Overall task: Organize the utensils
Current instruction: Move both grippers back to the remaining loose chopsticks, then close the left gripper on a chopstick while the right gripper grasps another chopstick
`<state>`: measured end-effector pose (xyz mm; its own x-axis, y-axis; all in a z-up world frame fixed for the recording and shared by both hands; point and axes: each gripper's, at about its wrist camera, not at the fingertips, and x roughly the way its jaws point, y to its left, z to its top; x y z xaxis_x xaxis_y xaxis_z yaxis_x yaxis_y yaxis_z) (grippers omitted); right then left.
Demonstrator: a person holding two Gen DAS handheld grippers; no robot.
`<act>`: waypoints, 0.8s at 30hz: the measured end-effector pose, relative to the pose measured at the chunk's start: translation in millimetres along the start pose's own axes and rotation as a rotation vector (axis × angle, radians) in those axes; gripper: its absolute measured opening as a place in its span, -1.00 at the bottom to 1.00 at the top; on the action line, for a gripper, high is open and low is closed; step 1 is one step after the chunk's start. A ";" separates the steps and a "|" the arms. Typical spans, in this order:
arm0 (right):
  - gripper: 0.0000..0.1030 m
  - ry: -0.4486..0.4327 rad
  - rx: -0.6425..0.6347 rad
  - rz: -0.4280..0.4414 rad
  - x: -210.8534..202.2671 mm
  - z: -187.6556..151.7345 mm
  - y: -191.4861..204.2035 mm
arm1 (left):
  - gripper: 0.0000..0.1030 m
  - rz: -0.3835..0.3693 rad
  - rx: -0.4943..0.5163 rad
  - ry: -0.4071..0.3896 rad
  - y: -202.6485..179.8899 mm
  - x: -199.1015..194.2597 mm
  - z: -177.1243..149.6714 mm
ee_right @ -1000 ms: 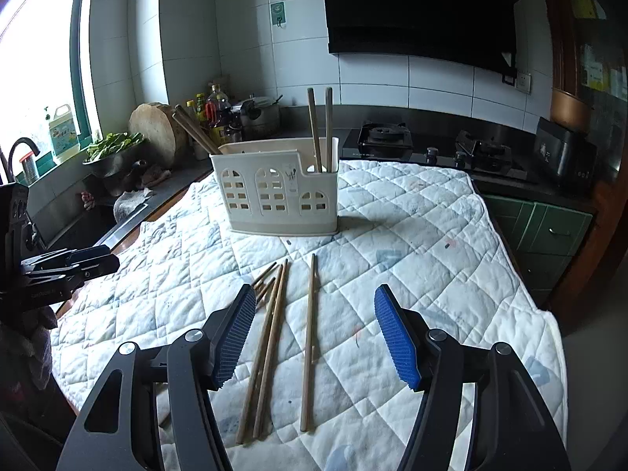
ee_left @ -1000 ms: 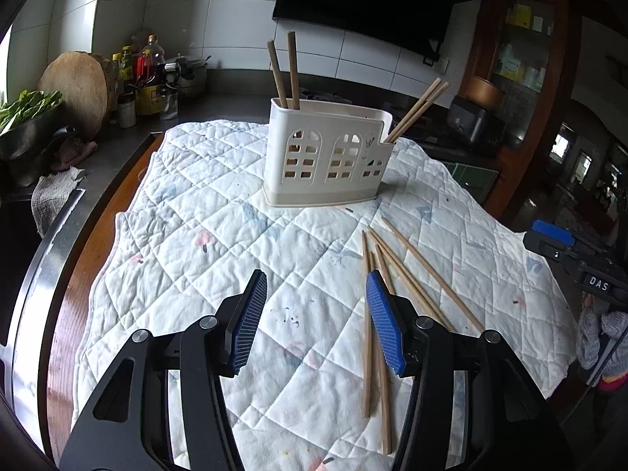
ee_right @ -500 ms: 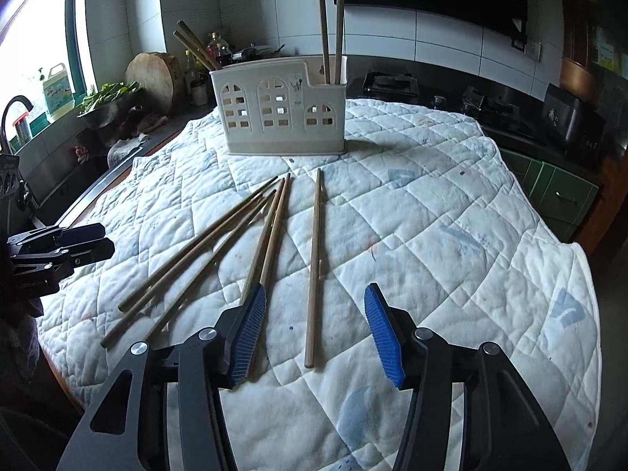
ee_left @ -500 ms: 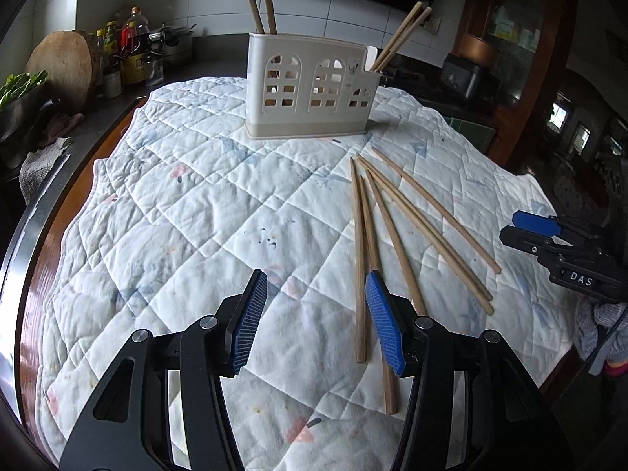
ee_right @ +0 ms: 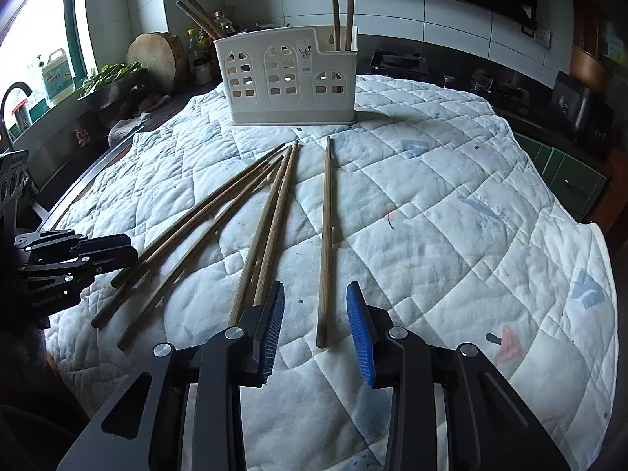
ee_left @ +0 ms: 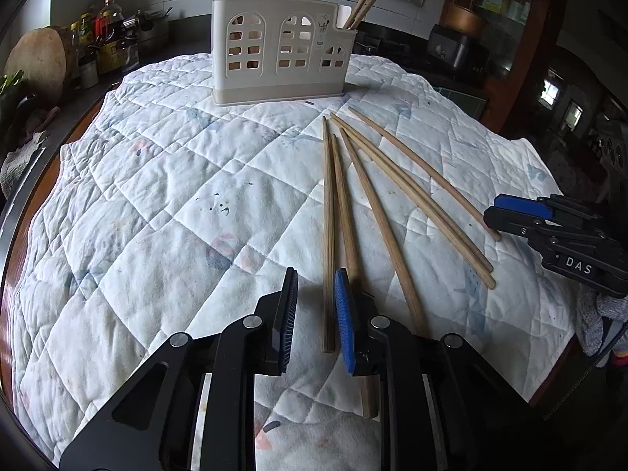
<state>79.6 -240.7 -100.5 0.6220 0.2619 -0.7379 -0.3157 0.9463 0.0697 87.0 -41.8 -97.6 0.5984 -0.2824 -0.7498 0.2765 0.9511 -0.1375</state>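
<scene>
While parted, right gripper astride chopstick.

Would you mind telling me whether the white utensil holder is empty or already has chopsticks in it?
Not empty. The utensil holder stands upright on the quilted cloth, with chopstick pairs rising from both ends.

A white quilted cloth covers the counter. Behind it to the left stand a round wooden chopping board, sauce bottles and a bowl of greens. A gas stove sits against the tiled wall.
</scene>
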 end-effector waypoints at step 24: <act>-0.69 0.045 0.008 -0.018 20.4 1.8 -1.9 | -0.82 0.029 0.043 0.011 -11.9 12.7 -1.2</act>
<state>94.2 -236.9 -114.4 0.5943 0.2359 -0.7689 -0.2987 0.9524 0.0613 90.4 -56.6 -106.3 0.5987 -0.2534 -0.7599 0.2913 0.9526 -0.0882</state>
